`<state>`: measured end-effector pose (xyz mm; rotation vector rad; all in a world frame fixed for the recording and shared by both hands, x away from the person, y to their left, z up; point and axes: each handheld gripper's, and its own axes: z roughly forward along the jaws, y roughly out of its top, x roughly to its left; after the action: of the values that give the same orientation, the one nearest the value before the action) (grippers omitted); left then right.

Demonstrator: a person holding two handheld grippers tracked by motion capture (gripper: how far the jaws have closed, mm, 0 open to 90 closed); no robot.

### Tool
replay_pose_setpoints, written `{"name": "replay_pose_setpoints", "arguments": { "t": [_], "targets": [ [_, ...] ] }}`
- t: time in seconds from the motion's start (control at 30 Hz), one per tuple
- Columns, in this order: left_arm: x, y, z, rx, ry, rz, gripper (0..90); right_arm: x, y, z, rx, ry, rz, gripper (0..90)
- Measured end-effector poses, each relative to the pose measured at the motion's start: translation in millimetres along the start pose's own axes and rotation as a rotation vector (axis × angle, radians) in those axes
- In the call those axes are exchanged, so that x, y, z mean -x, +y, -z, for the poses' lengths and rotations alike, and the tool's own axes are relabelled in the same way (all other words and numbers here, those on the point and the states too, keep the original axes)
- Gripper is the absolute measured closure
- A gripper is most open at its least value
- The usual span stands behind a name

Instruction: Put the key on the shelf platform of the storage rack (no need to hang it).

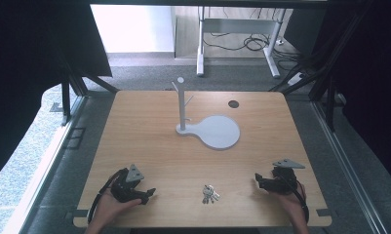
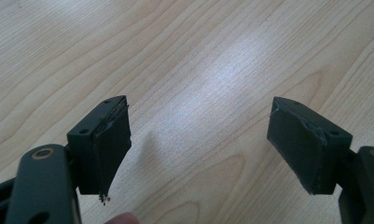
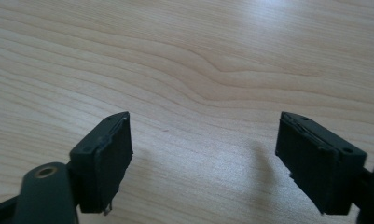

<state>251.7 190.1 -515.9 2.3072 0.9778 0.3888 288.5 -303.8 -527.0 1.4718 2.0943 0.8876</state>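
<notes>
A bunch of silver keys (image 1: pixel 210 194) lies near the table's front edge, between my two grippers. My left gripper (image 1: pixel 151 193) rests on the table to the left of the keys, jaws pointing right toward them. In the left gripper view the gripper (image 2: pixel 198 144) stands open over bare wood. My right gripper (image 1: pixel 258 181) rests to the right of the keys, pointing left. Its jaws (image 3: pixel 203 154) are wide apart with nothing between them. A grey stand (image 1: pixel 182 105) with short pegs rises from a round grey base (image 1: pixel 220 131) at the table's middle.
The wooden table (image 1: pixel 149 141) has a dark round hole (image 1: pixel 233 104) at the back right. Black curtains flank both sides. A metal desk frame and cables stand on the floor beyond the far edge.
</notes>
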Motion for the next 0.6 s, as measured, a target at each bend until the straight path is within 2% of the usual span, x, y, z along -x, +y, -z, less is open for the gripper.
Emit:
{"name": "replay_pose_setpoints", "arguments": {
  "t": [0.17, 0.27, 0.3, 0.47, 0.6],
  "targets": [
    [0.6, -0.4, 0.5, 0.001, 0.002, 0.004, 21.6, -3.2, 0.1, 4.6, 0.011, 0.030, 0.017, 23.6],
    [-0.7, -1.2, 0.4, 0.000, 0.002, 0.012, 21.7, -5.7, 2.2, 13.6, 0.026, 0.103, 0.010, 26.2],
    [-1.6, -1.4, 0.5, -0.002, 0.005, 0.014, 21.7, -5.7, 2.2, 13.6, 0.026, 0.103, 0.010, 26.2],
    [-3.0, -1.8, 1.3, 0.000, 0.009, 0.021, 21.7, -16.8, 10.2, 22.0, -0.016, 0.123, 0.043, 27.5],
    [-1.5, -0.9, 3.8, 0.014, 0.012, 0.017, 21.8, -32.5, 19.6, 28.7, -0.045, 0.146, 0.095, 29.3]
  ]
}}
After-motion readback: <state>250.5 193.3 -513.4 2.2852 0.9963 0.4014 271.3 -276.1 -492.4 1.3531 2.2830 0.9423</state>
